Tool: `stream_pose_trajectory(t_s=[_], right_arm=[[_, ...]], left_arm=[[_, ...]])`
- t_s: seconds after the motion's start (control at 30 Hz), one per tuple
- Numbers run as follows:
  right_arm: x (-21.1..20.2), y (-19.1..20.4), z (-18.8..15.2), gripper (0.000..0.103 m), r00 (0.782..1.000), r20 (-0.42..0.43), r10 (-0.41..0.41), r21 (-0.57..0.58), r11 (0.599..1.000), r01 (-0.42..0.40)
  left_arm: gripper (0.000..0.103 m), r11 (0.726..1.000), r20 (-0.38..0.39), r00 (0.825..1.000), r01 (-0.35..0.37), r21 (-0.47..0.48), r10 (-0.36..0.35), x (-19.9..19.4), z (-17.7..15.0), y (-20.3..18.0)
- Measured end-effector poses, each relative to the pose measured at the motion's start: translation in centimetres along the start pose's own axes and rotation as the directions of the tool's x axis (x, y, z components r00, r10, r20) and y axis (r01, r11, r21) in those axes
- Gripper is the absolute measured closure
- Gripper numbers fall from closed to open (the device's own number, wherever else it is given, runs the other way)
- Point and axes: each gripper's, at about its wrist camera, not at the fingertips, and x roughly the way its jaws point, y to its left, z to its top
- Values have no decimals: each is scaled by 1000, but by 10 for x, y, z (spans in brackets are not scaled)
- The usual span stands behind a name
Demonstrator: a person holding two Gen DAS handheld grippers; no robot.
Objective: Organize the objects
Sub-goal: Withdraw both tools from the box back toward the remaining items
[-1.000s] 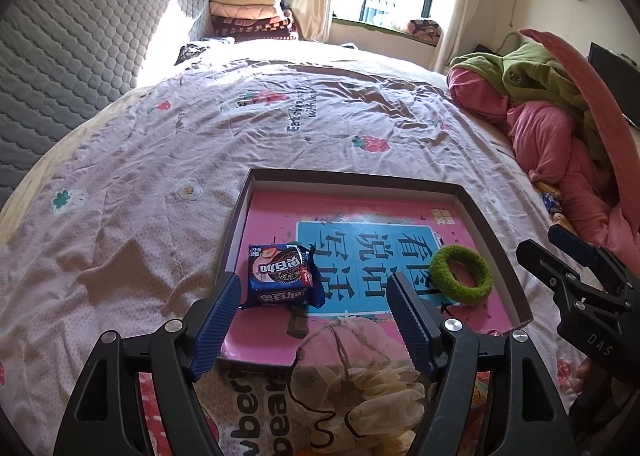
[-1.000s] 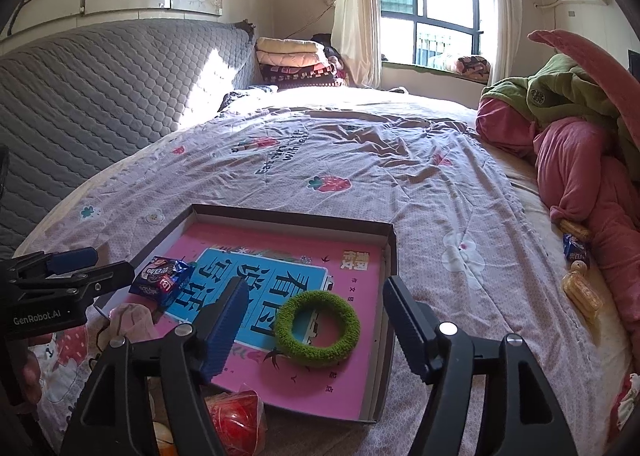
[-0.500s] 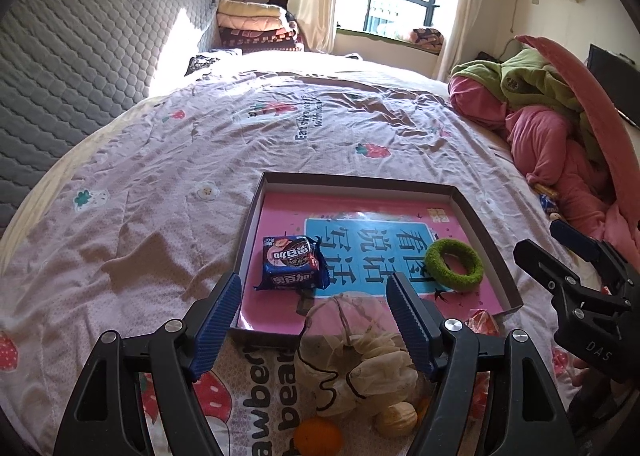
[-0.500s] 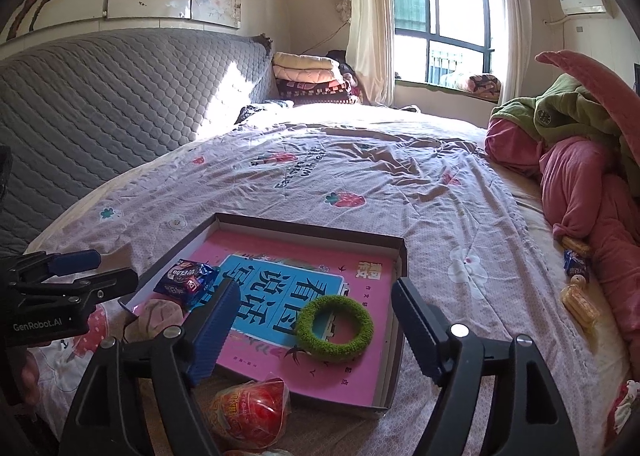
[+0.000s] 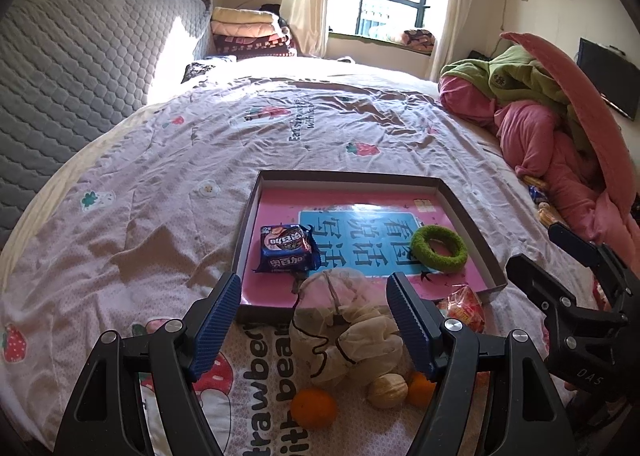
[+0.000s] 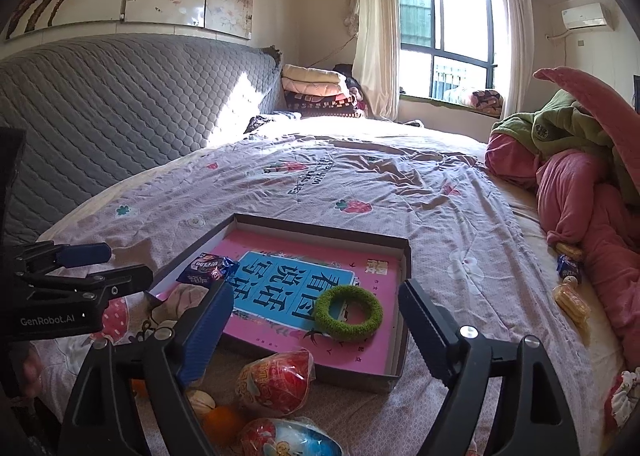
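So the shallow brown cardboard tray [image 5: 476, 224] with the pink and blue printed sheet inside is sitting on the pinkish strawberry-print bedsheet [image 5: 168, 192], and everything is laid out around it. Inside the tray, the blue foil cookie packet [image 5: 289, 249] is lying toward its left side and the fuzzy green ring [image 5: 439, 249] is lying toward its right side, well apart from each other.

The left gripper [image 5: 314, 326] is hovering just in front of the tray's near edge, jaws spread wide with nothing between them. Right under it, a cream mesh drawstring pouch [image 5: 346, 336] is slumping against that near edge, maybe partly over it, hard to tell. Two small orange fruits [image 5: 313, 408] and a tan walnut [image 5: 387, 396] are sitting in front of the pouch.

The right gripper [image 6: 316, 330] is hanging over the tray's near right corner, jaws also wide apart and empty. A red crinkly snack bag [image 6: 276, 382] is resting just outside the tray's near wall.
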Motion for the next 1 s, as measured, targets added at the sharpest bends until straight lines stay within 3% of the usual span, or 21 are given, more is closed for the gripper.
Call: stream_pose_trajectory(t_s=[1.0], right_arm=[[-45,6,-37,16,999,-6,-48,27,998,48]], left_arm=[[27,999,4,1000,0,47,0,-31,-27,-5]])
